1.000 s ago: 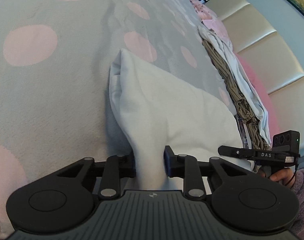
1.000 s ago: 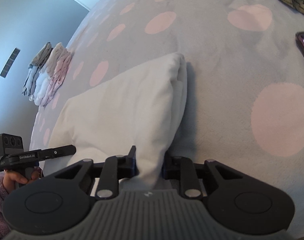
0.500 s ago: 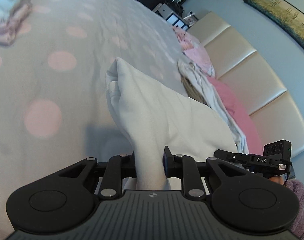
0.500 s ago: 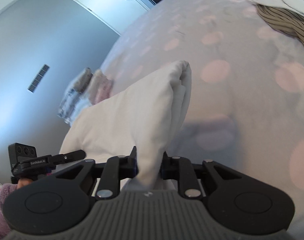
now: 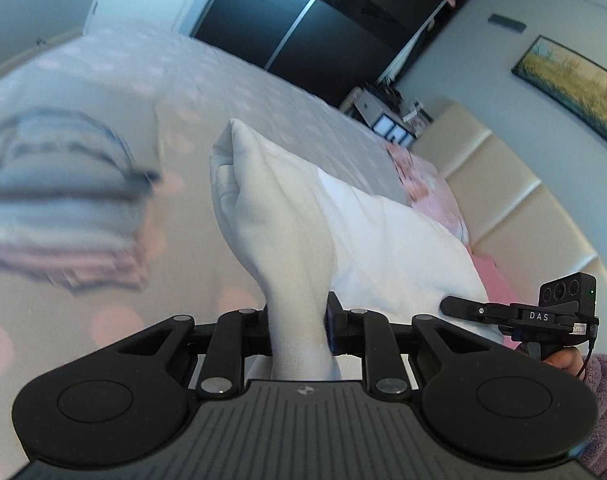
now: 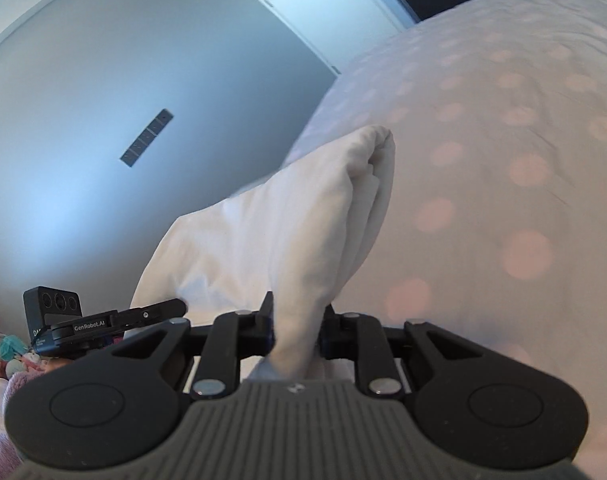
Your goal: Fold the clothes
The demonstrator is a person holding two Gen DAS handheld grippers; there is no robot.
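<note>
Both tongs have risen; white folded garment (image 5: 279, 240), earlier flat on dotted bed (image 6: 503, 160), now hangs clear, stretched between them. Left gripper (image 5: 297, 320) and right gripper (image 6: 295, 322) each clamped on bunched edge. Likely carrying it to stack. Only left view shows folded pile (image 5: 59, 208), blurred, left of tongs, and headboard (image 5: 523, 200).

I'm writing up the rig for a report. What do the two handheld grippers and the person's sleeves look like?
Both are matte black linkage grippers with round side discs, silver pivot pins and a ribbed grey base. The left gripper reads "GenRobot.AI"; the right gripper reads "DAS", with a three-lens camera block and a thin black cable. The fuzzy lilac sleeve covers the right wrist.
</note>
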